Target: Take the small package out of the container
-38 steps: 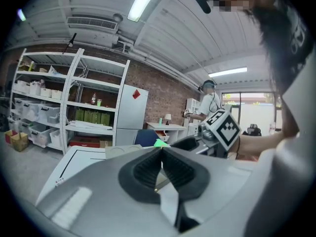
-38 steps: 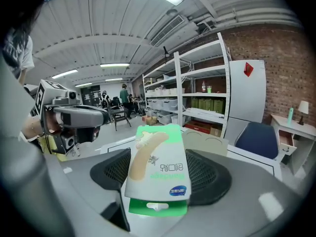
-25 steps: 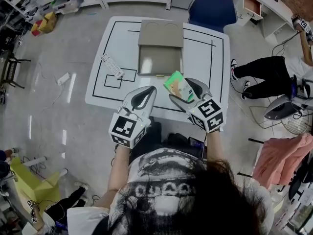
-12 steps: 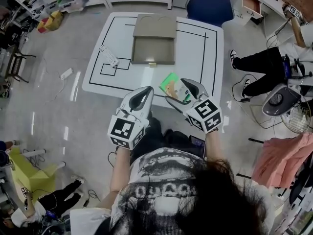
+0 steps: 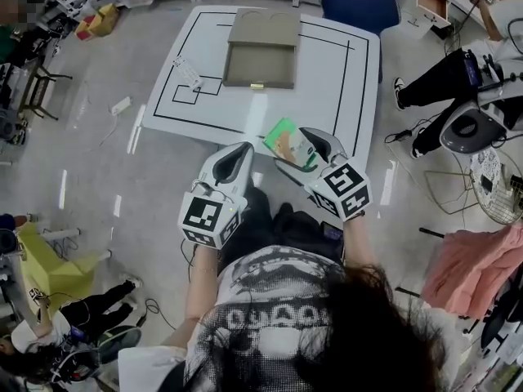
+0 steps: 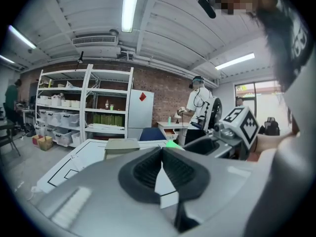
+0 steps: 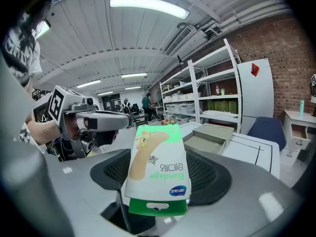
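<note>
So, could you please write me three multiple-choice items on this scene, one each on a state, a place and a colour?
1. The container is:
A. open, with its lid folded back
B. closed
C. upside down

2. The small package is:
A. inside the container
B. between the jaws of the right gripper
C. on the floor

3. The small package is mainly:
A. red and black
B. blue and yellow
C. green and white

Answers:
1. A, the head view shows the bare inside and the lid lying flat behind it.
2. B, the right gripper view shows the jaws clamped on it.
3. C, the same view shows a white front with green edges.
</note>
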Demonstrator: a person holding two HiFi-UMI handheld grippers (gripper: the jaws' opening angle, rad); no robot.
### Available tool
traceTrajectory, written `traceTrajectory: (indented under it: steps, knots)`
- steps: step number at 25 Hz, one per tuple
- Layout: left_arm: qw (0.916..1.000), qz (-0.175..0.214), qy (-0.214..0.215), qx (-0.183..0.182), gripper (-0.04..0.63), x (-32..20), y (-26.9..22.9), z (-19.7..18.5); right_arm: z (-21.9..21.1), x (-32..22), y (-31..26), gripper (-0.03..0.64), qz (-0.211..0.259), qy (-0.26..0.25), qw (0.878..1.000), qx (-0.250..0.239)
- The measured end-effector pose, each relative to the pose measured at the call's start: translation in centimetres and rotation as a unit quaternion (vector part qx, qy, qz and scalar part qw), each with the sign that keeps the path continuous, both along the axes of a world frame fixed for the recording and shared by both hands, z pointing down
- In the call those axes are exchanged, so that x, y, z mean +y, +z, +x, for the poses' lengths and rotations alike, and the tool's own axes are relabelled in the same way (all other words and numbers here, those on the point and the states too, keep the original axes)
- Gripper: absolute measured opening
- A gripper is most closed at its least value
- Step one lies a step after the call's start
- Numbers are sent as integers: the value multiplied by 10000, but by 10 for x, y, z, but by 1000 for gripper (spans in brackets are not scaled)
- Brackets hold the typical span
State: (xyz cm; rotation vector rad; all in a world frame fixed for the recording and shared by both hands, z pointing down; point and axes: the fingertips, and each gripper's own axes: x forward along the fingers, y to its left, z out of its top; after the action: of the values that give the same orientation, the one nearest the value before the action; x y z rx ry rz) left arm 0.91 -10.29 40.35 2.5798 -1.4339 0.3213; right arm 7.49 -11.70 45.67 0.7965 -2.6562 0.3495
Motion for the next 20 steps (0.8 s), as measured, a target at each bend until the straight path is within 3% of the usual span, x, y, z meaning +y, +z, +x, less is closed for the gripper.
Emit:
traceTrajectory:
  steps: [9, 20]
  knots:
    - [9999, -60, -19, -88, 0, 15, -3, -3, -6, 17, -2, 359, -52, -46, 9999, -84]
    - [9998, -130, 87, -88, 0, 46, -2, -44, -43, 47, -8, 359, -87, 83, 9999, -117]
